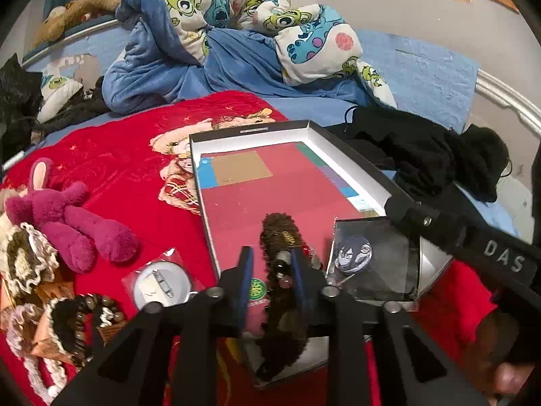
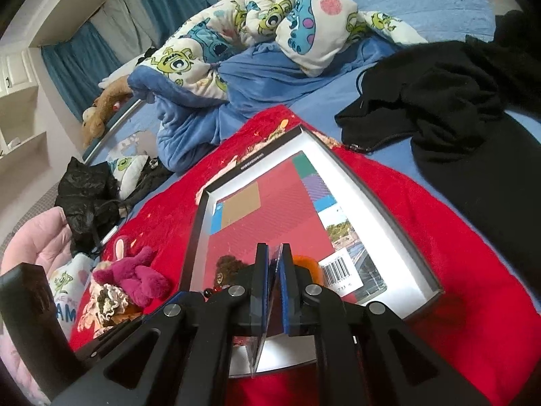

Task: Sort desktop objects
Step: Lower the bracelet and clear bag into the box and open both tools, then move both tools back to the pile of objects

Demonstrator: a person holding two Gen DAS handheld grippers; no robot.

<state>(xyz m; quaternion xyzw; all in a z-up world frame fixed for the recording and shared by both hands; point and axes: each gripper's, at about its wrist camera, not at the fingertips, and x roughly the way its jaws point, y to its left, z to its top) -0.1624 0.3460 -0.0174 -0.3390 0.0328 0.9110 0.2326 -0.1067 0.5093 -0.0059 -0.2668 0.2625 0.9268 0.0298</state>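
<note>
An open shallow box (image 1: 314, 135) with white walls and a red paper lining lies on the red blanket; it also shows in the right wrist view (image 2: 365, 196). My left gripper (image 1: 270, 264) is over the box's near end, jaws a little apart, with a brown furry hair piece (image 1: 280, 233) lying between and against the right finger. My right gripper (image 2: 274, 264) is shut on a clear plastic sleeve (image 2: 267, 318) holding a dark anime badge (image 1: 355, 253), just above the box. The right gripper's arm (image 1: 473, 233) crosses the box corner in the left wrist view.
On the blanket left of the box lie a white pin badge (image 1: 162, 286), a bead bracelet (image 1: 84, 321), lace-trimmed pieces (image 1: 23, 264) and a pink plush (image 1: 67, 223). Black clothing (image 1: 422, 155) lies right of the box. A bunched quilt (image 1: 236, 27) is behind.
</note>
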